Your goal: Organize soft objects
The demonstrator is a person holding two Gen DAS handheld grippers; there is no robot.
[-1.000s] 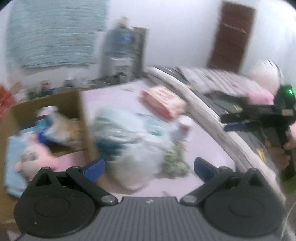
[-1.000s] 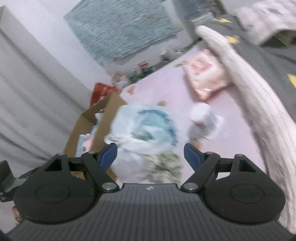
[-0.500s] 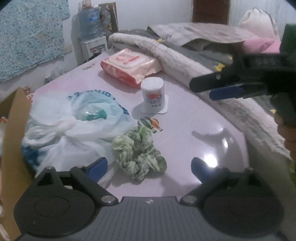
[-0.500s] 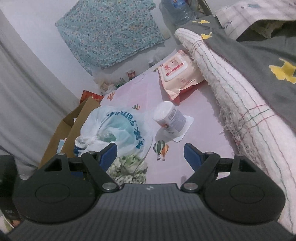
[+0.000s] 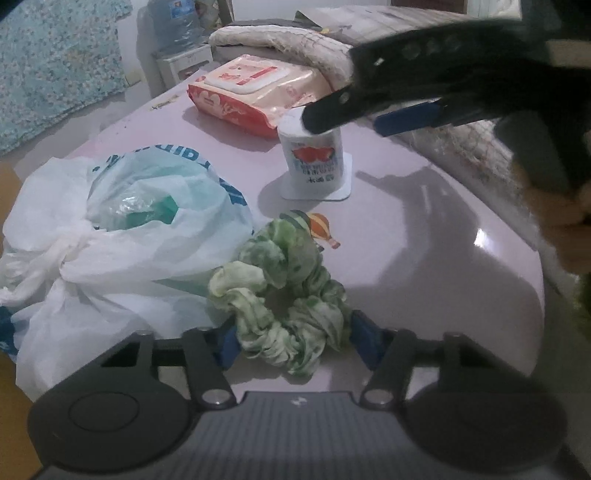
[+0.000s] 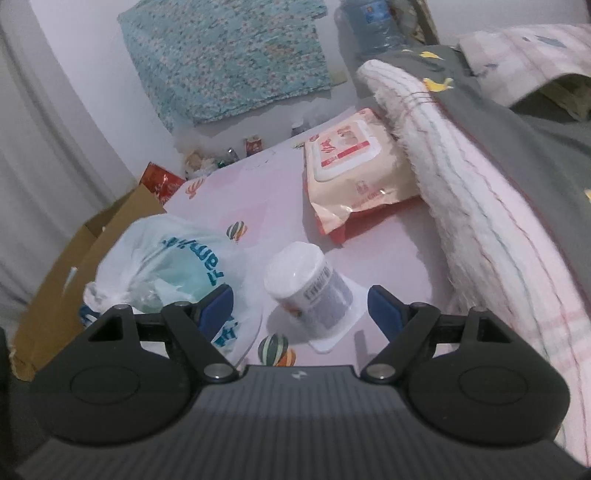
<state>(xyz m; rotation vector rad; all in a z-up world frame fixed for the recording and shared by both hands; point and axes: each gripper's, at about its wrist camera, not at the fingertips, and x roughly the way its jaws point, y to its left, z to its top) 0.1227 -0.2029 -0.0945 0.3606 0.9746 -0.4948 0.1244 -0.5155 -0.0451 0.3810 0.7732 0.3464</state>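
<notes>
A green-and-white scrunchie (image 5: 284, 295) lies on the pale pink table (image 5: 424, 229). My left gripper (image 5: 293, 341) is open, its blue pads either side of the scrunchie's near edge. A knotted white plastic bag (image 5: 122, 229) lies just left of it and also shows in the right wrist view (image 6: 166, 266). My right gripper (image 6: 301, 308) is open and empty above a white tissue tub (image 6: 310, 288). It also crosses the upper right of the left wrist view (image 5: 369, 114). A pink wet-wipes pack (image 6: 351, 162) lies farther back.
A cardboard box (image 6: 74, 266) stands off the table's left edge. A rolled fringed blanket (image 6: 480, 221) and grey bedding (image 6: 517, 122) run along the right side. A water bottle (image 5: 173, 22) and patterned blue cloth (image 6: 229, 55) are at the back wall.
My left gripper swung from the box to the table and came down until the scrunchie sits between its pads. My right gripper moved forward over the tissue tub.
</notes>
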